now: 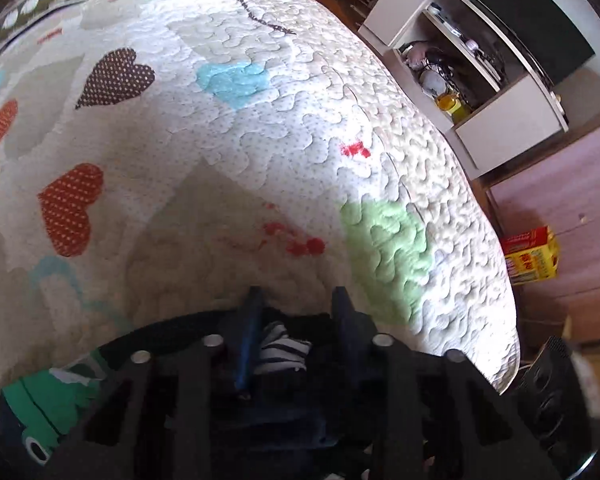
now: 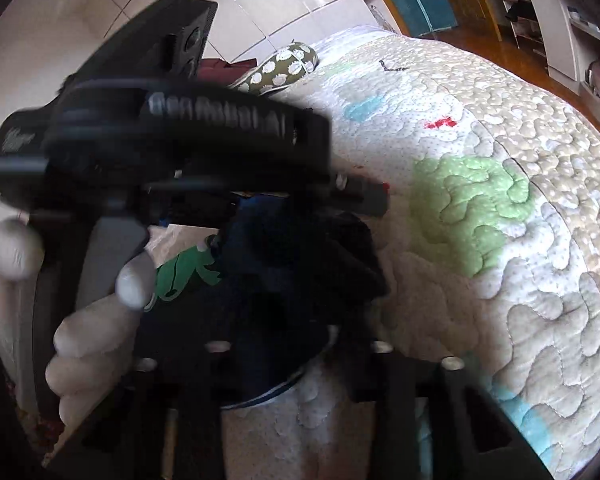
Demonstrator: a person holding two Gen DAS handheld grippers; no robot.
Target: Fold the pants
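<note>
Left gripper [image 1: 296,308] pinches the pants [image 1: 284,350]; the right gripper [image 2: 300,336] grips them too. Below lies a heart-patterned quilt [image 1: 260,128], shelves [image 1: 460,92] beyond.

A quilted bed cover [image 1: 284,128] with coloured hearts fills the room's middle. Beyond it, a white shelf unit [image 1: 476,80] stands on wooden floor [image 2: 512,56]. Glossy pale wall panels [image 2: 236,4] catch window light behind a spotted pillow [image 2: 284,66].
</note>
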